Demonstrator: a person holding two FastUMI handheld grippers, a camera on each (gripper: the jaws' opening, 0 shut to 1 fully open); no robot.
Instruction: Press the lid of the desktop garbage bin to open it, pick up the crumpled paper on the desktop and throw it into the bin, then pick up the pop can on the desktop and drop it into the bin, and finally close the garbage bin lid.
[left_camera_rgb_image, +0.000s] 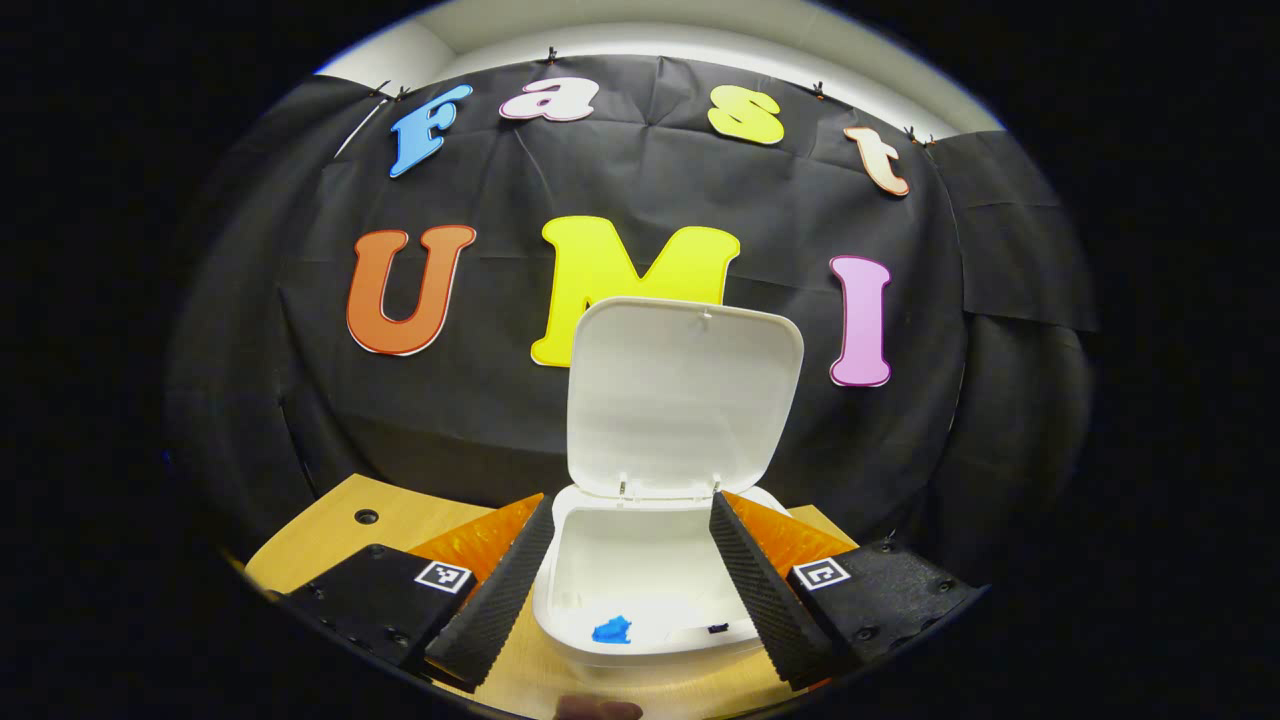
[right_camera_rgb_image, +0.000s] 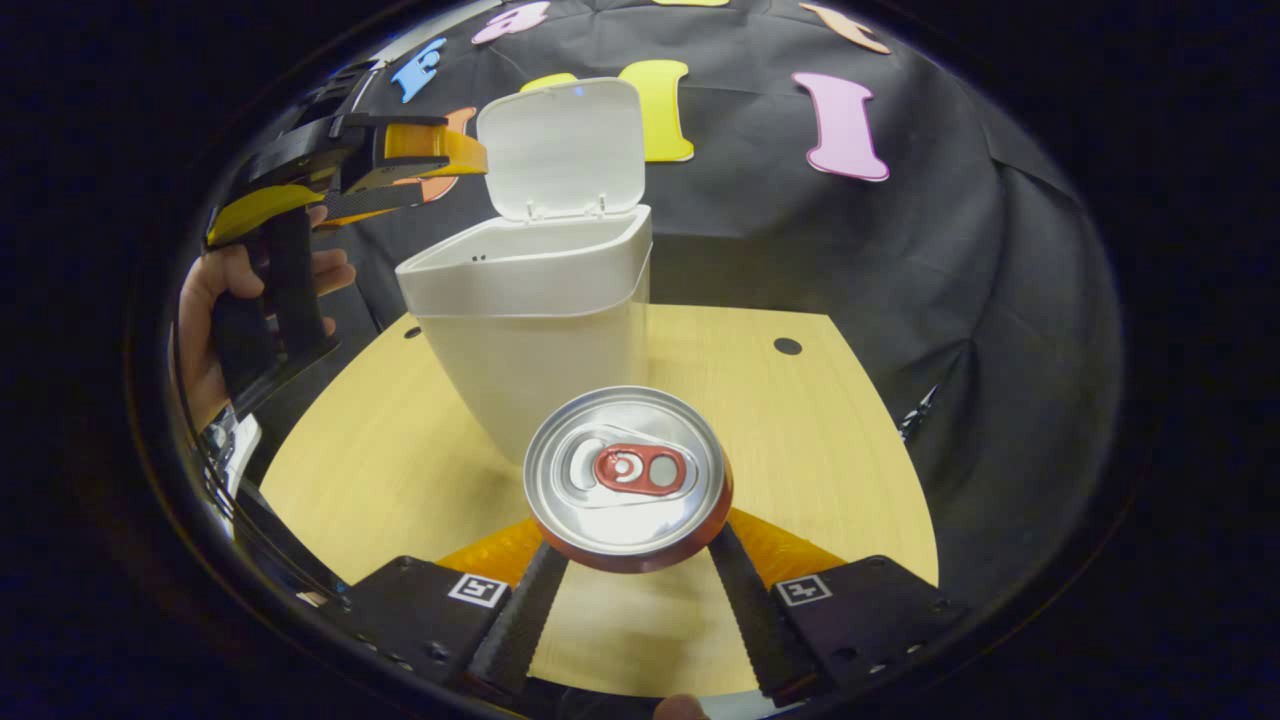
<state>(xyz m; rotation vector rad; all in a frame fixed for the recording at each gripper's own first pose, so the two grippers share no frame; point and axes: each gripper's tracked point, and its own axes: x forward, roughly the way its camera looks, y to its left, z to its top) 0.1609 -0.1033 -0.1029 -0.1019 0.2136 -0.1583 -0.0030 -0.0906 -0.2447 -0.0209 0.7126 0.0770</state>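
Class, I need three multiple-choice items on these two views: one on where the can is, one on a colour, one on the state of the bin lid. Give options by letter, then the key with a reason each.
1. Where is the can?
A. inside the bin
B. between the right gripper's fingers, in front of the bin
C. lying on its side behind the bin

2. What colour is the scrap at the bottom of the bin?
A. blue
B. green
C. pink

3. How does the lid stand?
A. shut flat
B. taken off and laid on the table
C. swung up, open

Key:
1 B: the right gripper view shows the can upright between the right gripper fingers, with the bin beyond it.
2 A: the left gripper view looks into the bin at a blue scrap.
3 C: the lid stands upright on its hinge, and the bin mouth is open.
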